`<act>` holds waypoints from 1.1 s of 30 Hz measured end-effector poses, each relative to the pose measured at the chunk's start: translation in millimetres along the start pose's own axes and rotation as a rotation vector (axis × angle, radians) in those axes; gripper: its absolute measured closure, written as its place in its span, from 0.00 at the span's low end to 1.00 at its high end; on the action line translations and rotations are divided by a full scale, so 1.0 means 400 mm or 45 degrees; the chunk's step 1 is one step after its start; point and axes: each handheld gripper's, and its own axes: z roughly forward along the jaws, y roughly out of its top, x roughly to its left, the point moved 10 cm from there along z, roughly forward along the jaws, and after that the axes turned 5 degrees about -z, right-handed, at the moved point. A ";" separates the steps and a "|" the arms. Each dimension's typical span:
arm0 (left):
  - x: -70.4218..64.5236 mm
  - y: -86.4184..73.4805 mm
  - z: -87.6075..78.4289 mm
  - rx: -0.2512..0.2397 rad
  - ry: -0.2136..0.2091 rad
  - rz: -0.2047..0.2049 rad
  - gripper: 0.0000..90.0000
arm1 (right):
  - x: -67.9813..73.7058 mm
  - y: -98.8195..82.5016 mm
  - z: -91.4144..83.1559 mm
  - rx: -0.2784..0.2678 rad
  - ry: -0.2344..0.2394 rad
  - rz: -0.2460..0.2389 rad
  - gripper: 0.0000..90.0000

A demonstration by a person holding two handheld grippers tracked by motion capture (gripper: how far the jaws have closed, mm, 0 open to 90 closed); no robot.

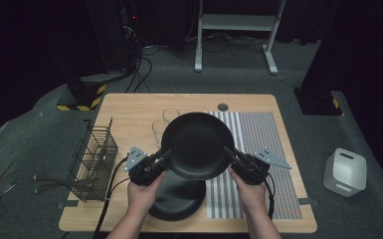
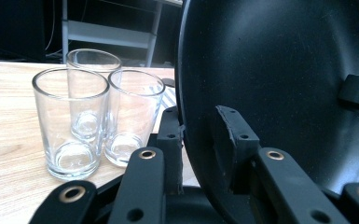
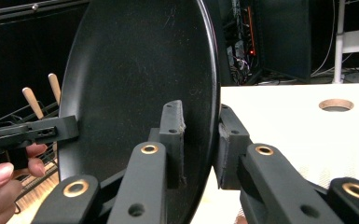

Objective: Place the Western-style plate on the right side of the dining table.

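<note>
A black round plate (image 1: 196,144) hangs tilted above the table, gripped on opposite edges. My left gripper (image 1: 166,155) is shut on its left rim, my right gripper (image 1: 229,152) on its right rim. In the left gripper view the plate (image 2: 279,60) stands on edge with its rim pinched in my left gripper (image 2: 200,126). The right gripper view shows the plate (image 3: 140,70) clamped in my right gripper (image 3: 200,121). A second black plate (image 1: 176,196) lies on the table under my hands.
Three clear glasses (image 2: 70,121) stand close behind the held plate's left side, seen too in the high view (image 1: 166,119). A black wire basket (image 1: 94,159) with wooden-handled utensils sits at the table's left edge. A striped mat (image 1: 258,134) covers the right half.
</note>
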 end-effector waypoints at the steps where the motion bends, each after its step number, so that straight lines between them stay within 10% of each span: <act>1: -0.002 0.000 0.003 0.002 0.002 0.005 0.81 | -0.005 0.000 -0.001 0.001 0.003 0.007 0.84; 33: -0.061 -0.067 0.126 0.131 -0.156 -0.106 0.79 | -0.088 -0.004 -0.089 -0.022 -0.062 0.075 0.90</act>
